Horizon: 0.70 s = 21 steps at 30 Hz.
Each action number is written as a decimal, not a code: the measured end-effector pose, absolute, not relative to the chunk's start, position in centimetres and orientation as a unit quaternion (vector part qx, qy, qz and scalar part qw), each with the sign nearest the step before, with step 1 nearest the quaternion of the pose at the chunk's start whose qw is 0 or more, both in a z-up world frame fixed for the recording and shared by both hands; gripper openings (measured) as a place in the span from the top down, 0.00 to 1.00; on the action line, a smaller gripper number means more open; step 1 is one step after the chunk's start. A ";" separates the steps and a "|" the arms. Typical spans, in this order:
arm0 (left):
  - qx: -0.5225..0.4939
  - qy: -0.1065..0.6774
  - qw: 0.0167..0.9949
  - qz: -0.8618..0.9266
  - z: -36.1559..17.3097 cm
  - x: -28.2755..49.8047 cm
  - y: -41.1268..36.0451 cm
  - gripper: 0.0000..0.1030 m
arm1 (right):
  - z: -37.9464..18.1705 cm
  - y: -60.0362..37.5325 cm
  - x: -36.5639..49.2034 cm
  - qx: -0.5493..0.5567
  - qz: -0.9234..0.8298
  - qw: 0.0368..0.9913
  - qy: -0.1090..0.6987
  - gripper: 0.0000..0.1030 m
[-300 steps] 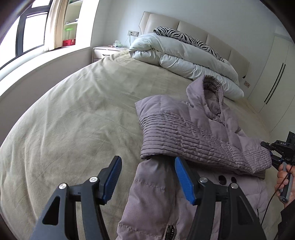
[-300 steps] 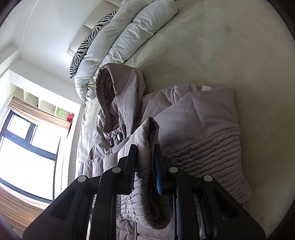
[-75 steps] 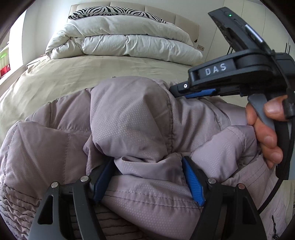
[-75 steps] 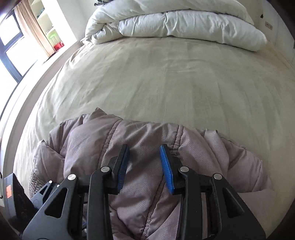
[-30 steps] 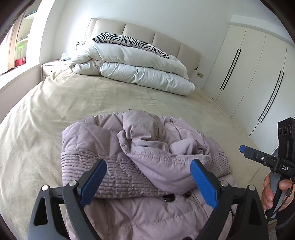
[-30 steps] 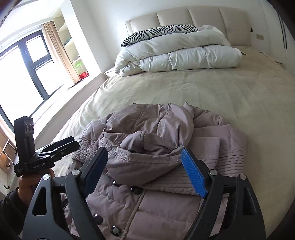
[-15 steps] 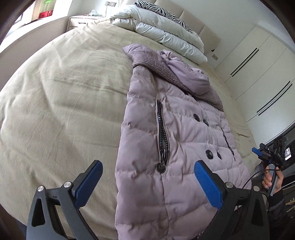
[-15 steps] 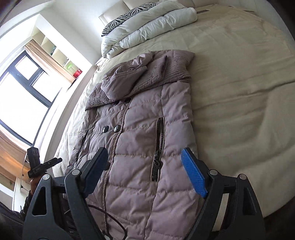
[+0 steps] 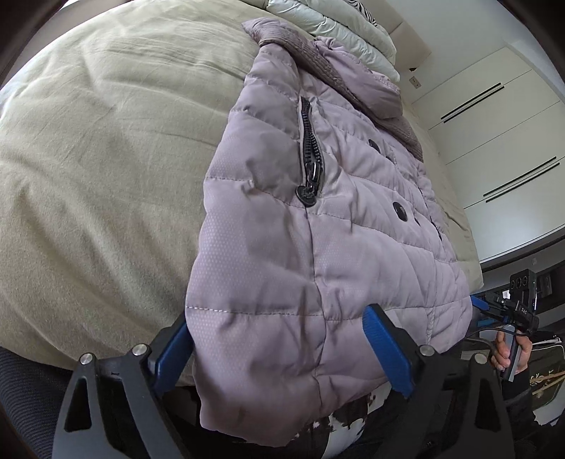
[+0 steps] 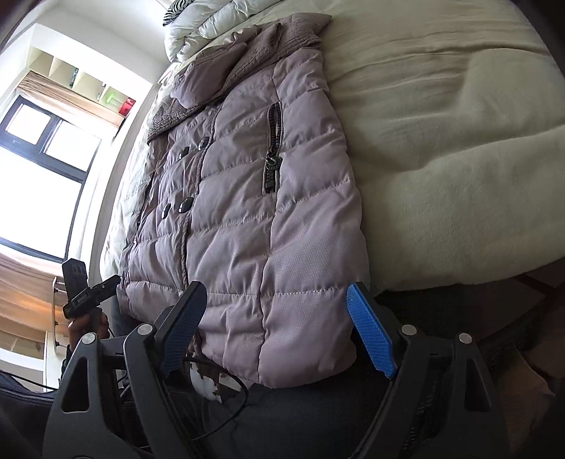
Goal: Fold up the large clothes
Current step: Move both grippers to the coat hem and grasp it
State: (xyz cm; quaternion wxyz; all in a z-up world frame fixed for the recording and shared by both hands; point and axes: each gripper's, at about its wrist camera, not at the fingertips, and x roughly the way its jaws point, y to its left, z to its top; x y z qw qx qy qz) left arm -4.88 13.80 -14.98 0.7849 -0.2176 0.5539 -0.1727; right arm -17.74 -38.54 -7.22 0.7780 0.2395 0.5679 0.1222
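1. Left wrist view: the left gripper (image 9: 280,347), which a second ago hung over the tucked hood, now straddles the jacket (image 9: 317,219) hem, jaws spread.
2. The right gripper (image 10: 275,326) has dropped likewise, spread wide, so a bottom-up fold likely comes next.
3. Count: one jacket lying on one bed (image 9: 88,141), hem overhanging; two pocket zips (image 10: 273,148).

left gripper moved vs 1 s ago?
Yes. The left gripper has pulled back from the folded duvet at the headboard to the jacket hem at the foot of the bed, jaws open.
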 end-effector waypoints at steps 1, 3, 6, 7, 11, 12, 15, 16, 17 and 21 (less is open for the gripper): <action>-0.219 0.555 0.784 -0.175 -15.1 -4.9 13.7 0.12 | -7.3 -38.4 -17.8 0.235 0.120 0.775 0.574 0.21; -0.221 0.557 0.781 -0.178 -15.4 -5.0 13.7 0.15 | -7.7 -38.2 -18.4 0.233 0.121 0.772 0.579 0.21; -0.221 0.562 0.777 -0.180 -15.8 -4.8 13.7 0.26 | -8.6 -39.2 -18.4 0.260 0.112 0.765 0.579 0.21; -0.218 0.564 0.776 -0.180 -15.9 -4.8 13.6 0.29 | -9.1 -39.6 -18.3 0.273 0.109 0.760 0.579 0.21; -0.209 0.565 0.776 -0.189 -15.7 -4.9 13.4 0.43 | -10.3 -40.8 -18.1 0.292 0.079 0.756 0.580 0.21; -0.211 0.564 0.775 -0.191 -15.7 -5.0 13.4 0.44 | -10.4 -41.2 -18.2 0.304 0.082 0.756 0.574 0.21; -0.221 0.565 0.771 -0.193 -15.9 -5.1 13.7 0.48 | -11.1 -41.4 -18.0 0.332 0.105 0.741 0.574 0.21; -0.222 0.565 0.771 -0.194 -15.9 -5.1 13.7 0.48 | -11.5 -41.3 -17.8 0.341 0.115 0.735 0.575 0.21; -0.222 0.565 0.771 -0.194 -15.9 -5.1 13.8 0.48 | -11.8 -41.0 -17.6 0.347 0.125 0.727 0.579 0.21; -0.230 0.564 0.769 -0.192 -16.0 -5.2 13.9 0.48 | -11.7 -38.8 -17.4 0.340 0.151 0.727 0.578 0.21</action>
